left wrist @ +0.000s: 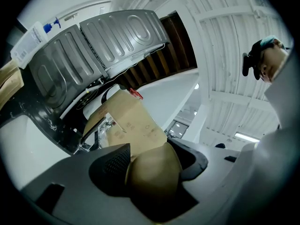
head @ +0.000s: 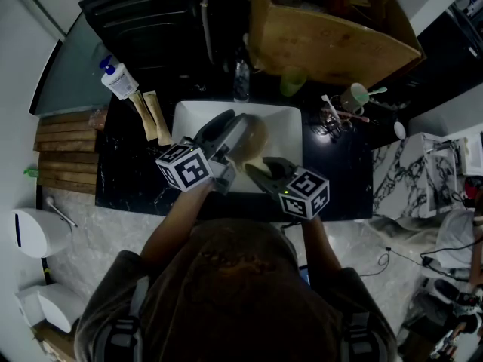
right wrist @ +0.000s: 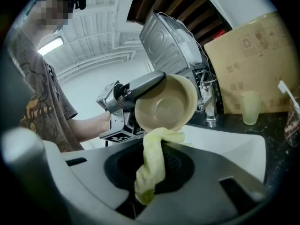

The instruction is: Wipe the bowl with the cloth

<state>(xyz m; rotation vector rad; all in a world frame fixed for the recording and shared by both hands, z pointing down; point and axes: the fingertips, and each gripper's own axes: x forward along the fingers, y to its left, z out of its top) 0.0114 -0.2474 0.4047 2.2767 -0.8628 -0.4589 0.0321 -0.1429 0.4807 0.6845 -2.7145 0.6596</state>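
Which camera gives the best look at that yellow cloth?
The right gripper view: the soft pale yellow cloth hangs pinched in the right tongs, its top against the beige round bowl. In the head view it cannot be made out; the left gripper view shows only the bowl.

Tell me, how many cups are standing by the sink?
2: a green cup behind the sink, and a pale mug to its right. Others may be hidden.

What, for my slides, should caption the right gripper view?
Right gripper holds a yellow cloth against the tan bowl in the left gripper.
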